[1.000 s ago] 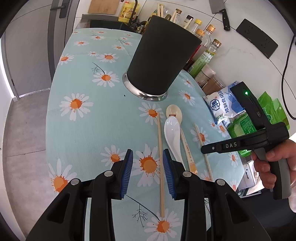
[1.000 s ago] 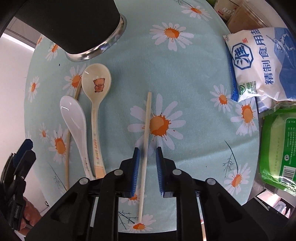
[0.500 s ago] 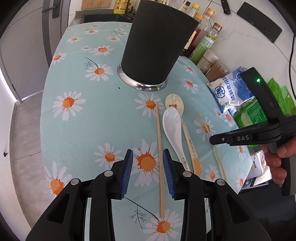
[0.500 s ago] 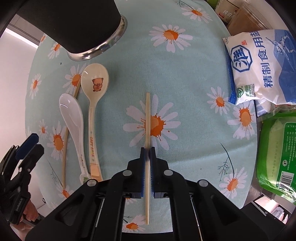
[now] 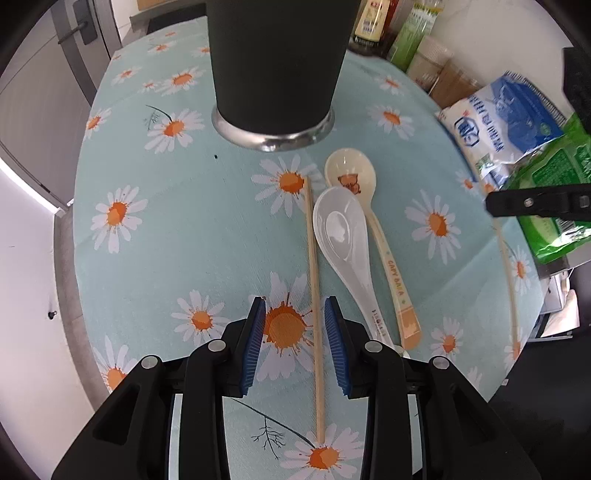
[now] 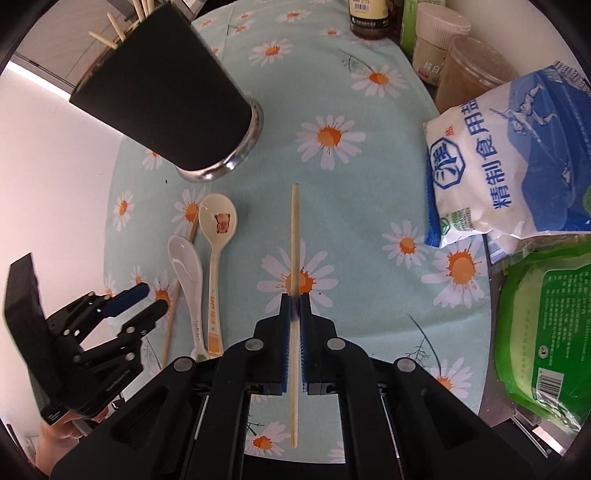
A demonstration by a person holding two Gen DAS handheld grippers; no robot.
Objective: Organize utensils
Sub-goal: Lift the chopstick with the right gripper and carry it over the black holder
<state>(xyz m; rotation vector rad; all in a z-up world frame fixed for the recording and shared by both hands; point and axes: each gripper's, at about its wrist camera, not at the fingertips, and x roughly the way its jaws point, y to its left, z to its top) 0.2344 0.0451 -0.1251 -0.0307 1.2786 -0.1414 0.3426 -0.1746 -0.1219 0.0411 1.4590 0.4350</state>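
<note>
While the right gripper (image 6: pixel 292 310) is clamping one chopstick (image 6: pixel 294 236) beside the black holder (image 6: pixel 166 99), the left gripper (image 5: pixel 295 332) is straddling, jaws apart, a second chopstick (image 5: pixel 314 280) nearer that holder, judged the next pick before both are dropped in.

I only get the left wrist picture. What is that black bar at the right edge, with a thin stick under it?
Observer: That is the right gripper, shut on a chopstick between its blue pads.
Operator: The dark cup's top is cut off for me. Is anything in it?
Observer: Yes, several chopstick ends stick out of the black holder.
Operator: What carries my own gripper?
Observer: A person's hand shows under the left gripper, at its handle.
</note>
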